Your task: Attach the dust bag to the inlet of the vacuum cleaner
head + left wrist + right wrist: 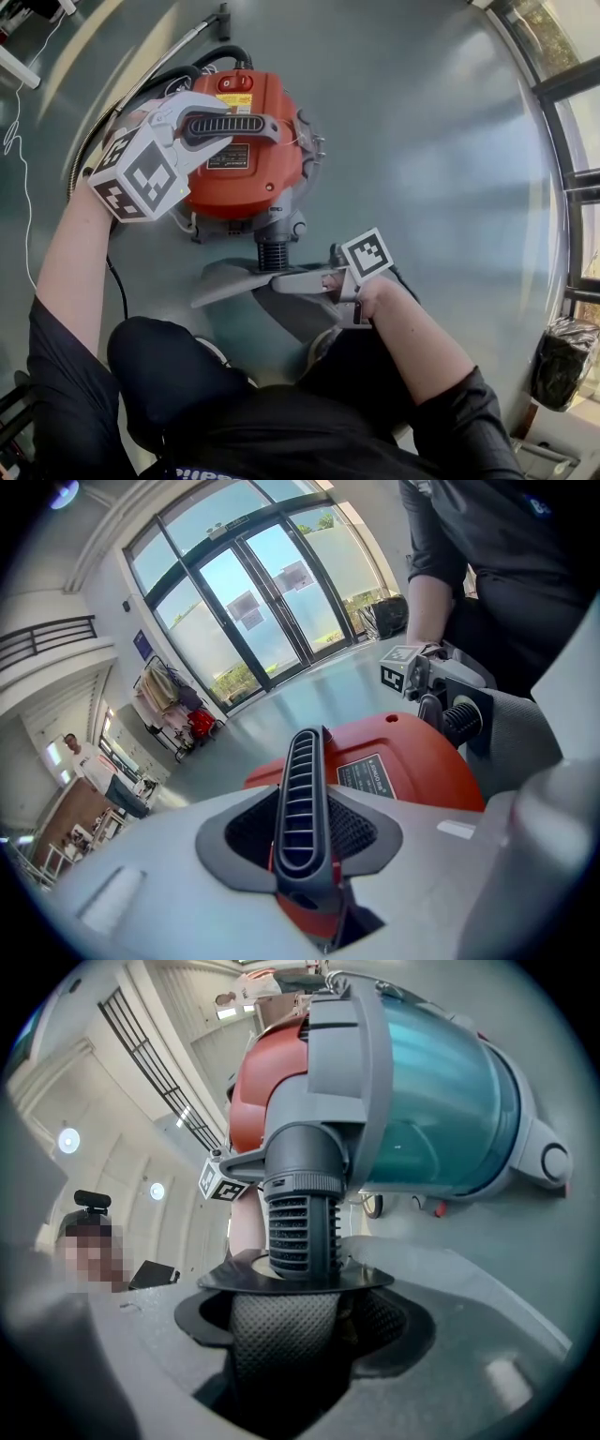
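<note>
A red vacuum cleaner (246, 164) stands on the grey floor in front of my knees. My left gripper (220, 127) is shut on its dark ribbed carry handle (255, 125), which runs up between the jaws in the left gripper view (300, 799). A ribbed dark inlet tube (272, 253) sticks out of the vacuum's near end. My right gripper (283, 279) is shut on the grey mesh dust bag (286, 1335) just below the bag's flat dark collar (295, 1281). The collar sits round the tip of the inlet (300, 1222). The rest of the bag (300, 317) hangs toward my legs.
A black hose and a metal wand (141, 84) curve off behind the vacuum at the left. A thin white cable (19, 141) lies at the far left. A black bag (562, 361) sits by the glass doors at the right. A person (80, 757) stands far off.
</note>
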Action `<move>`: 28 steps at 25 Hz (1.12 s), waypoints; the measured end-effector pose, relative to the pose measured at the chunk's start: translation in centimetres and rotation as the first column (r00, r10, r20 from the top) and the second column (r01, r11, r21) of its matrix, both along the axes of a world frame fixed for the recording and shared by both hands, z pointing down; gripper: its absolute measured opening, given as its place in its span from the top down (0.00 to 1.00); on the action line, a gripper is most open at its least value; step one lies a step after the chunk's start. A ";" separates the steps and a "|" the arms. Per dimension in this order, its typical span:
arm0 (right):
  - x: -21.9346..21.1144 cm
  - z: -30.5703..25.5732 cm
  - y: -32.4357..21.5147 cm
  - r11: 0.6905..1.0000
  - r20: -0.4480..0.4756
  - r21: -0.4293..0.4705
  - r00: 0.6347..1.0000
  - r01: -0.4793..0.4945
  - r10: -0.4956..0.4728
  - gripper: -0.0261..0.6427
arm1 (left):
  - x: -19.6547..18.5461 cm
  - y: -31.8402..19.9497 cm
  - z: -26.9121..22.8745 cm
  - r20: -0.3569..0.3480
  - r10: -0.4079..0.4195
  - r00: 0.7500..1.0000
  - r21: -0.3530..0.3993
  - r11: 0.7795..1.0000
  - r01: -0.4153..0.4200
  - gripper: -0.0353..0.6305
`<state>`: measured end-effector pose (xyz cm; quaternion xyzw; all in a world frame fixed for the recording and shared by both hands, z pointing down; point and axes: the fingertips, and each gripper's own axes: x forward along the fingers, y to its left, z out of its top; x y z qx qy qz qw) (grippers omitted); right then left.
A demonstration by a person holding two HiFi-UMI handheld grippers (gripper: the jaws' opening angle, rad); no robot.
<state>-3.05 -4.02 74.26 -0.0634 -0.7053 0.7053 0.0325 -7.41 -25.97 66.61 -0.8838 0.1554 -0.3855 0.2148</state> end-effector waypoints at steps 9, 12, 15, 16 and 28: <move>-0.3 0.0 -0.2 0.999 0.017 -0.026 0.999 0.033 -0.032 0.50 | 0.1 0.0 -0.1 -0.013 -0.009 1.000 0.018 1.000 0.009 0.75; -0.9 -0.1 -0.4 0.999 0.014 -0.032 0.999 0.030 -0.030 0.50 | 0.0 0.0 -0.2 -0.015 -0.010 1.000 0.025 1.000 0.011 0.75; -0.9 -0.2 -0.5 0.999 0.018 -0.034 1.000 0.016 -0.015 0.50 | 0.0 0.0 -0.2 -0.018 -0.007 1.000 0.036 0.999 0.007 0.75; -0.9 -0.1 -0.5 0.999 0.019 -0.037 1.000 0.010 -0.009 0.50 | 0.0 0.0 -0.2 -0.017 -0.005 1.000 0.040 0.999 0.006 0.75; -0.7 -0.1 -0.8 0.999 0.012 -0.043 1.000 -0.009 0.009 0.50 | 0.0 0.0 -0.4 -0.010 -0.001 1.000 0.063 0.998 0.002 0.75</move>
